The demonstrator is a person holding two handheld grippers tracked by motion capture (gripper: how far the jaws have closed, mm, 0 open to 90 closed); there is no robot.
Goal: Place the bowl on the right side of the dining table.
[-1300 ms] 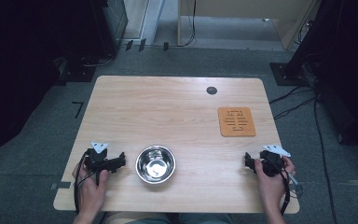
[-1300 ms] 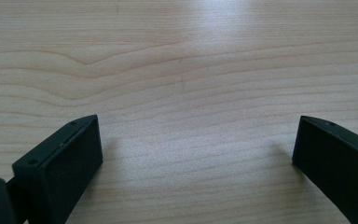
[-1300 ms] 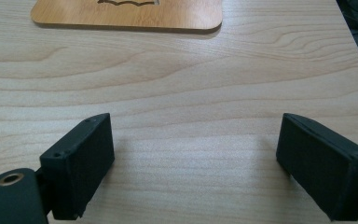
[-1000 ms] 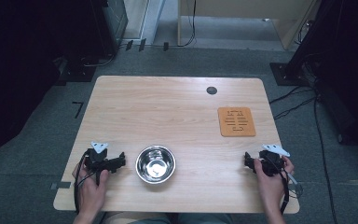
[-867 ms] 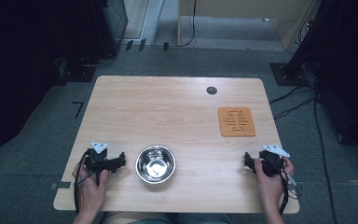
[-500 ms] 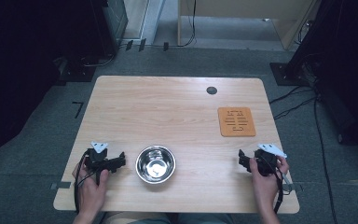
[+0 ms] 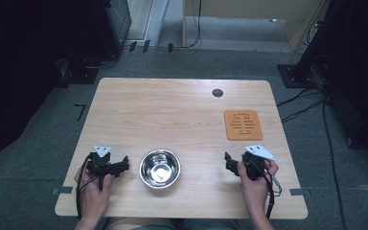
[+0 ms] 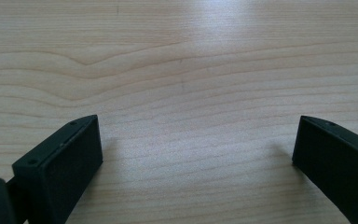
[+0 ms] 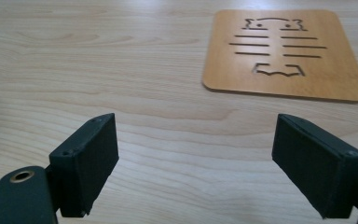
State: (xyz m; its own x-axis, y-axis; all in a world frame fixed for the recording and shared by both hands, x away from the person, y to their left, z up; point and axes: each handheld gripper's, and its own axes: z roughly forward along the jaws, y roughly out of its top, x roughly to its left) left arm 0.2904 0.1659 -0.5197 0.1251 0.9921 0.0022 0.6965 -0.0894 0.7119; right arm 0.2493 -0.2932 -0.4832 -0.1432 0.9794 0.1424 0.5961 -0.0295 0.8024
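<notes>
Table (image 7: 172, 110): a light wooden top seen from above, with grey floor on every side.
Bowl (image 7: 160, 168): 1 shiny metal bowl near the table's near edge, between the 2 grippers, upright and holding nothing.
Trivet (image 7: 242, 125): 1 flat orange-brown wooden square with cut-out slots, lying on the right part of the table, ahead of the right gripper and apart from it.
Dark disc (image 7: 217, 92): 1 small round mark near the far edge, beyond the trivet.
Left gripper (image 7: 123, 165): held low over the near left corner by the left hand (image 7: 93, 187); it points toward the bowl, just beside its rim without touching. In the left gripper view its 2 jaws stand spread wide over bare wood with nothing between them.
Right gripper (image 7: 228, 160): held by the right hand (image 7: 253, 179) near the near right edge, well apart from the bowl. In the right gripper view its 2 jaws are spread wide and grip nothing; the trivet (image 9: 284, 53) lies ahead, to the right.
Open room: the far and middle parts of the table are bare wood.
Surroundings: dark stands and cables (image 7: 311, 96) on the floor to the right and behind.
</notes>
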